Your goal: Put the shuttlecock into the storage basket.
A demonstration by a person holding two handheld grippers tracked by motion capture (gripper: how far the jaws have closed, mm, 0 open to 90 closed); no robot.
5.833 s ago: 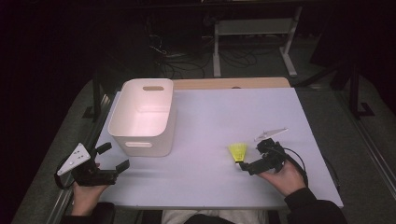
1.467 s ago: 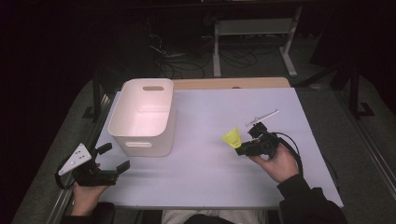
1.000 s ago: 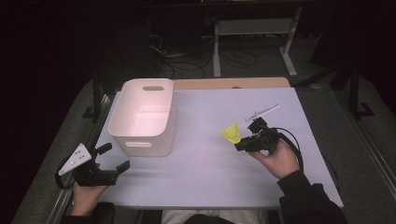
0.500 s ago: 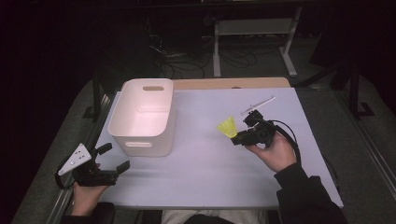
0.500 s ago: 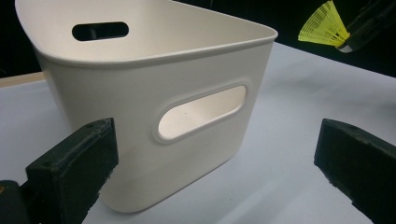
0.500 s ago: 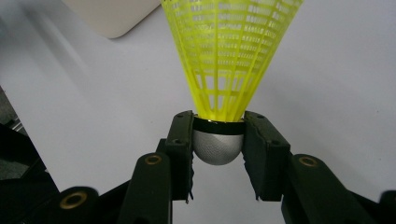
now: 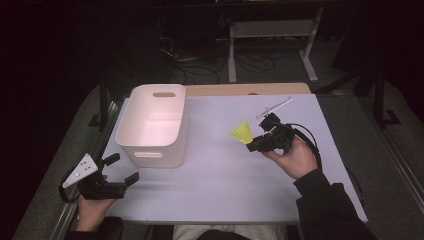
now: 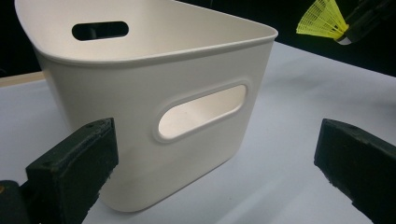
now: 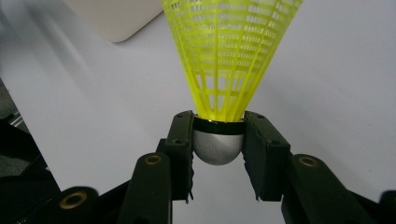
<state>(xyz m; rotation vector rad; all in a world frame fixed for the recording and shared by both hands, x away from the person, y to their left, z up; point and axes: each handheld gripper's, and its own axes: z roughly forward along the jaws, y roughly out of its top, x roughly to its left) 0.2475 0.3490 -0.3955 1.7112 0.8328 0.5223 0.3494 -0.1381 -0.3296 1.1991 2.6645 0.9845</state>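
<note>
Left gripper (image 7: 112, 172) sits at the near left corner of the white bin (image 7: 152, 125), jaws wide apart with nothing between them. Right of the bin, the right gripper (image 7: 252, 145) has its jaws clamped on the yellow shuttlecock (image 7: 241, 133) by its grey cap, held above the worktop (image 7: 215, 185), skirt pointing toward the bin.

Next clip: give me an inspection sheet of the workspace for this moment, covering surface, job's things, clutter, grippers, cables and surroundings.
Surface: pale table top, wooden strip along its far edge.
Job's things: yellow shuttlecock held by its silver cap, skirt pointing toward the white bin; nothing seen in the part of the bin that shows.
Clutter: nothing seen.
Grippers: right gripper shut on the shuttlecock, above the table; left gripper open, at the near left edge, facing the bin.
Cables: black cable looping from the right gripper.
Surroundings: dark room, metal stand and floor wires behind the table.
</note>
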